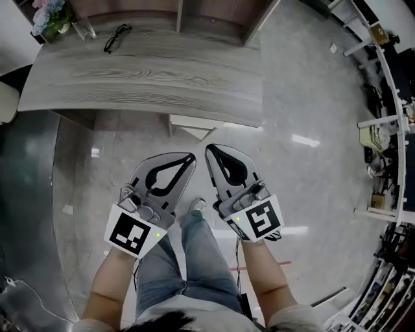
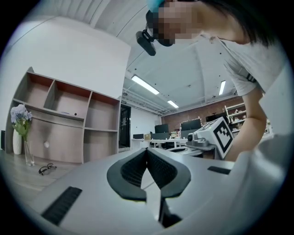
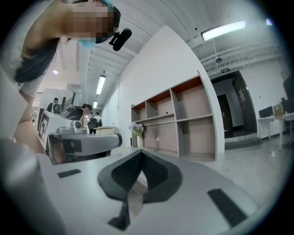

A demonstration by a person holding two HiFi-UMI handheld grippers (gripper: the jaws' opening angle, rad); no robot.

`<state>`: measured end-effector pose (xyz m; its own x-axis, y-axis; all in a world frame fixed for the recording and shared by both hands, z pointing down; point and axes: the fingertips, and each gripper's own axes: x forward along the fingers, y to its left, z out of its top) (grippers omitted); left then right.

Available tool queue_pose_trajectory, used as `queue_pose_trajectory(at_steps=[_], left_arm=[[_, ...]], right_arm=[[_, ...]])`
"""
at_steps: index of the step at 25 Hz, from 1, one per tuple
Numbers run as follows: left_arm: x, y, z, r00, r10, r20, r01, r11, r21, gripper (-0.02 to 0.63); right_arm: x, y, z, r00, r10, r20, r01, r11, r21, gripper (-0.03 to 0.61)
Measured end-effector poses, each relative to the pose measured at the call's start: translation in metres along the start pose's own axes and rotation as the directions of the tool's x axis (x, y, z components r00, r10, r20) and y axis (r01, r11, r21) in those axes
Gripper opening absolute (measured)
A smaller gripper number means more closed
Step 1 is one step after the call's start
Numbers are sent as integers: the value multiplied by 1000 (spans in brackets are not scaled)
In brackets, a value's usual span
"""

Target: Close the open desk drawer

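Observation:
A grey wood desk [image 1: 142, 78] fills the upper left of the head view. Under its front edge a white drawer [image 1: 194, 126] sticks out a little. My left gripper [image 1: 192, 157] and right gripper [image 1: 209, 150] hover side by side over the floor, just short of the drawer, tips pointing toward it. Both are shut with nothing between their jaws. In the left gripper view the closed tips of the left gripper [image 2: 147, 149] point over the desk top, and the right gripper's marker cube [image 2: 221, 133] shows beside them. The right gripper [image 3: 140, 152] looks the same in its own view.
Black glasses [image 1: 117, 35] and a vase of flowers [image 1: 55, 19] sit at the desk's back edge, before a wooden shelf unit [image 3: 183, 124]. Polished grey floor [image 1: 305, 117] spreads to the right, with white racks [image 1: 382, 130] at the far right. My legs stand below the grippers.

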<state>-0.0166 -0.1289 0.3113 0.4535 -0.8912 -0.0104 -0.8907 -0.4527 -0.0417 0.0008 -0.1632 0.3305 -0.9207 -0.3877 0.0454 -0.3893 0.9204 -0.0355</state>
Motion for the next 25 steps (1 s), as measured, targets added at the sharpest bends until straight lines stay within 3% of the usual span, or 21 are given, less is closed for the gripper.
queue_pose_trajectory(at_steps=[11, 25], left_arm=[[-28, -40, 60, 997, -72, 1, 72, 997, -1, 11], [-62, -49, 102, 995, -93, 30, 93, 996, 5, 11]], right_arm=[[-51, 59, 93, 997, -19, 71, 22, 999, -49, 8], [-68, 100, 130, 989, -55, 136, 60, 997, -38, 8]])
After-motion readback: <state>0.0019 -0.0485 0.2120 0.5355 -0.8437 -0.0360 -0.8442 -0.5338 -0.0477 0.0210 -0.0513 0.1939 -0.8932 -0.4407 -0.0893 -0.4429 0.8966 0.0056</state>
